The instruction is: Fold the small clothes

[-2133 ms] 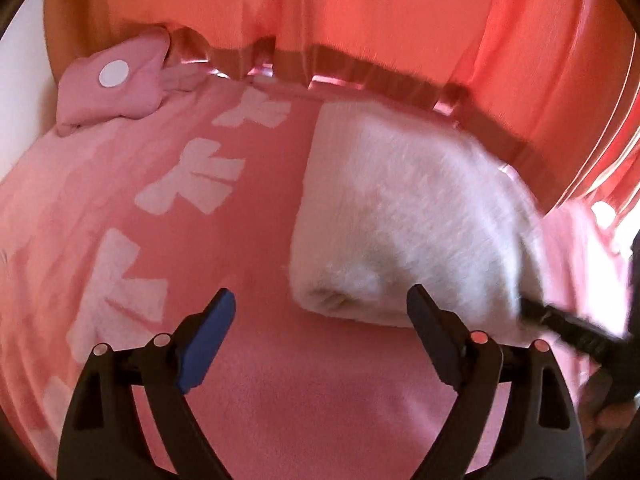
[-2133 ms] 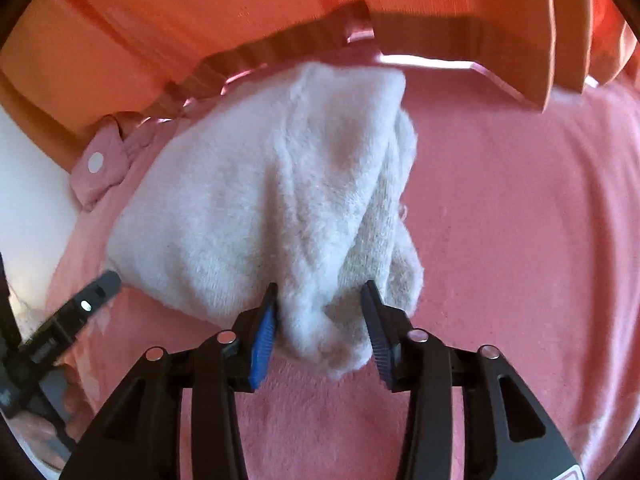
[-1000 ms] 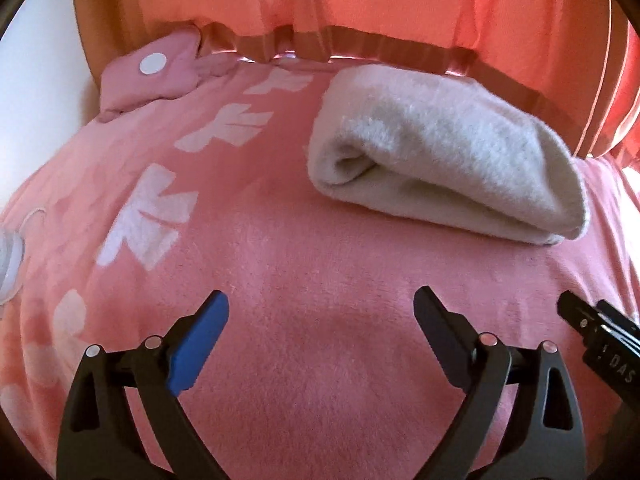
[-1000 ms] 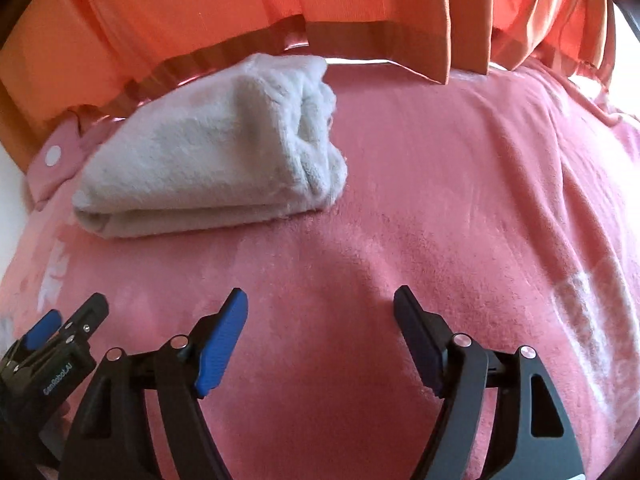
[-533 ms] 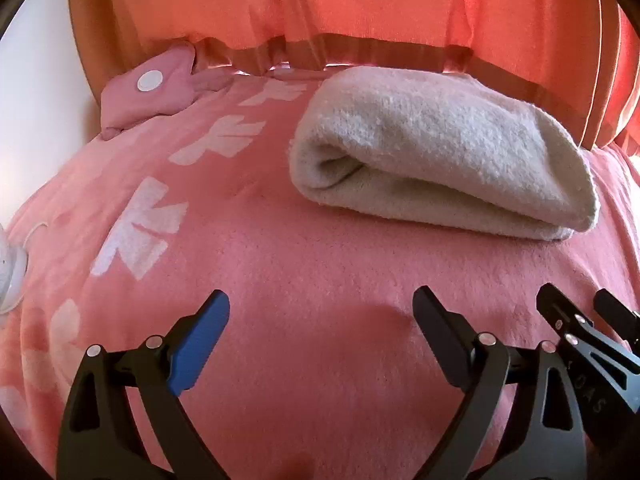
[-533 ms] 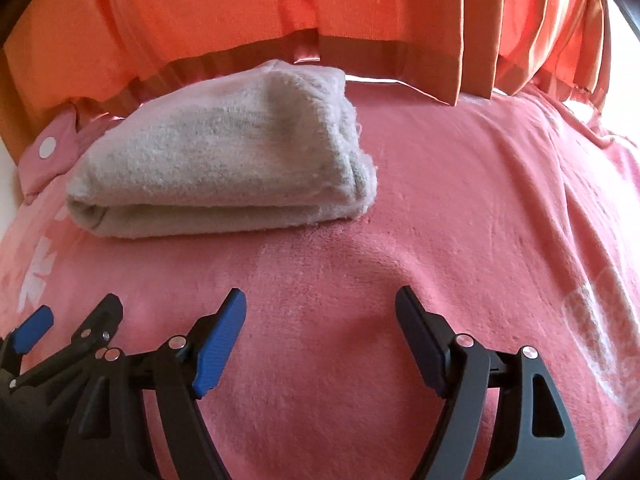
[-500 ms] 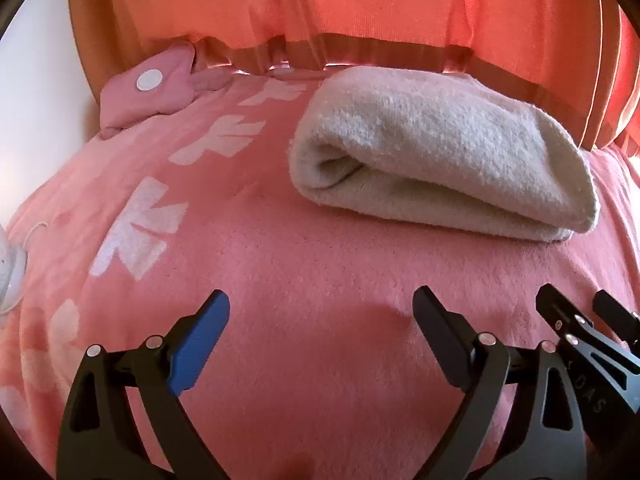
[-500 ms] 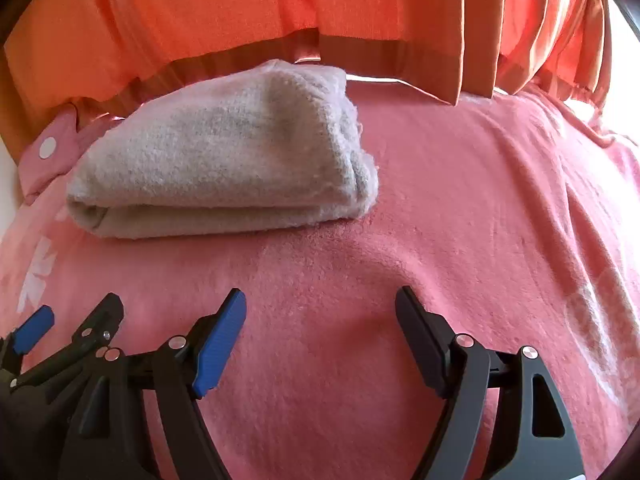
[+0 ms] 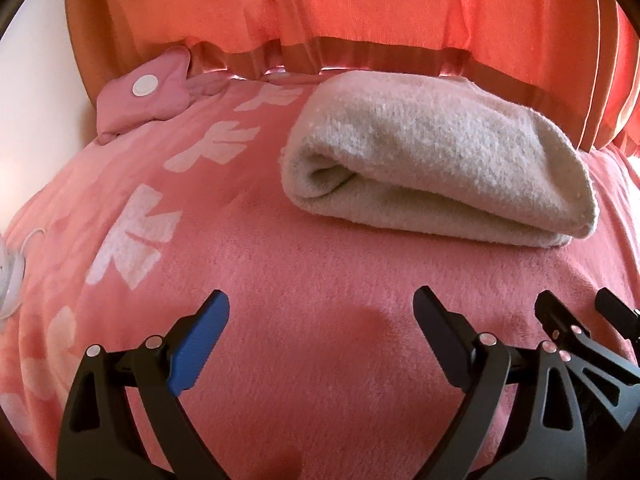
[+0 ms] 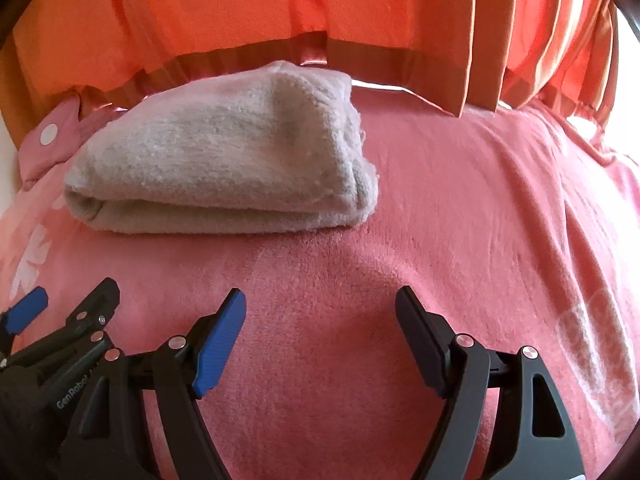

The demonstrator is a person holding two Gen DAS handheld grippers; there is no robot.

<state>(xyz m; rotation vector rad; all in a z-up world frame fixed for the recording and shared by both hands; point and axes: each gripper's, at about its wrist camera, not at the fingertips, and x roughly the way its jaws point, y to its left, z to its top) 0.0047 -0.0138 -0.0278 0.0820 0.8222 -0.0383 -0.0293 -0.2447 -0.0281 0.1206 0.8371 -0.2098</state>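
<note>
A folded, fluffy off-white garment (image 9: 436,156) lies on the pink blanket (image 9: 320,280), near the orange curtain at the back. It also shows in the right wrist view (image 10: 224,168). My left gripper (image 9: 322,312) is open and empty, a short way in front of the garment and apart from it. My right gripper (image 10: 320,308) is open and empty, in front of the garment's right end. Each gripper shows at the edge of the other's view: the right one (image 9: 576,320) and the left one (image 10: 68,308).
An orange curtain (image 9: 360,20) hangs along the far edge of the bed. A small pink pillow with a white dot (image 9: 144,92) lies at the back left. A white cable (image 9: 16,276) lies at the blanket's left edge. The blanket (image 10: 500,220) stretches to the right.
The right gripper let go of the garment, which now lies folded on the blanket. Both grippers pulled back from it and have barely moved over the last half second.
</note>
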